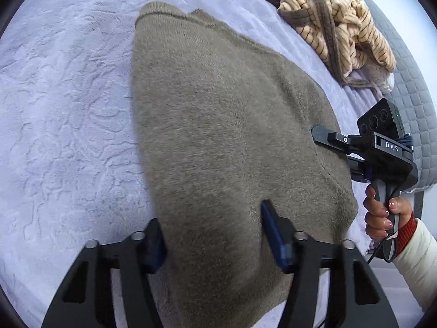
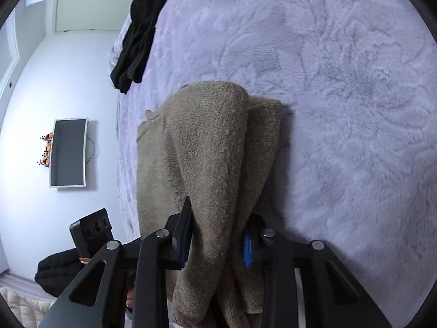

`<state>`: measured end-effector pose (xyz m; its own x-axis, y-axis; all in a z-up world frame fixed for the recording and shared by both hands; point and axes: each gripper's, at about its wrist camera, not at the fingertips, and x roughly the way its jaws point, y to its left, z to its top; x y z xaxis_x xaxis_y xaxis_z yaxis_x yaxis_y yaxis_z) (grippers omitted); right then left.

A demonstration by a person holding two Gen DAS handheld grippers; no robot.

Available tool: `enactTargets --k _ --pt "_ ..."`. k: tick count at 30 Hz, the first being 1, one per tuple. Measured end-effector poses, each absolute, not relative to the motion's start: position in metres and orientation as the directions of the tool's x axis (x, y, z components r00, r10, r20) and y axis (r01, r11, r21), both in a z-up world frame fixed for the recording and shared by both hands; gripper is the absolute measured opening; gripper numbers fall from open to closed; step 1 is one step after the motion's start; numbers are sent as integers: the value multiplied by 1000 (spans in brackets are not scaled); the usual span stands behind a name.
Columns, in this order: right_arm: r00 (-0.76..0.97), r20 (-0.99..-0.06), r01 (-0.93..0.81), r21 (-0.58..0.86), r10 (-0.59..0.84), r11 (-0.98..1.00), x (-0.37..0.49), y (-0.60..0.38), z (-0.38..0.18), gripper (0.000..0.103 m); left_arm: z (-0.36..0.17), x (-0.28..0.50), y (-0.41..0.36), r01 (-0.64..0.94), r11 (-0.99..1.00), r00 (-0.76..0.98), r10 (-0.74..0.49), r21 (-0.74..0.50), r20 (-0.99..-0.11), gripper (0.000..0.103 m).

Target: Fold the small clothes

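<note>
Around the bed: what we see besides the work itself

We see a pale lilac plush blanket (image 1: 68,104) with an embossed swirl pattern covering the bed, and a grey quilted cover (image 1: 412,90) along its far edge in the left wrist view. A crumpled cream garment with dark stripes and brown trim (image 1: 336,24) lies in a heap near that edge. In the right wrist view we find a black garment (image 2: 139,35) draped at the blanket's border, a white-framed screen (image 2: 68,153) mounted on the plain wall (image 2: 32,205), small orange decorations (image 2: 47,150) just beside it, and a pale door (image 2: 90,13) in the corner.
</note>
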<state>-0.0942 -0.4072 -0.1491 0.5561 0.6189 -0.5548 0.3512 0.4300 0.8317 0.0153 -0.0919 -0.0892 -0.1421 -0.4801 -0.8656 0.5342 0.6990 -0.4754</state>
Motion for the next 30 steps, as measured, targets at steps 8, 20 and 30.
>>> enactTargets --k 8,20,30 --pt "604 -480 300 876 637 377 -96 -389 -111 31 -60 16 -76 536 644 -151 -563 -546 -813 48" --pt "624 -418 242 907 660 346 -104 -326 -58 31 -10 1 5 550 620 -108 -611 -559 -784 48" --pt "576 -375 216 927 727 307 -95 -241 -70 31 -20 -17 96 511 701 -60 -547 -497 -835 48"
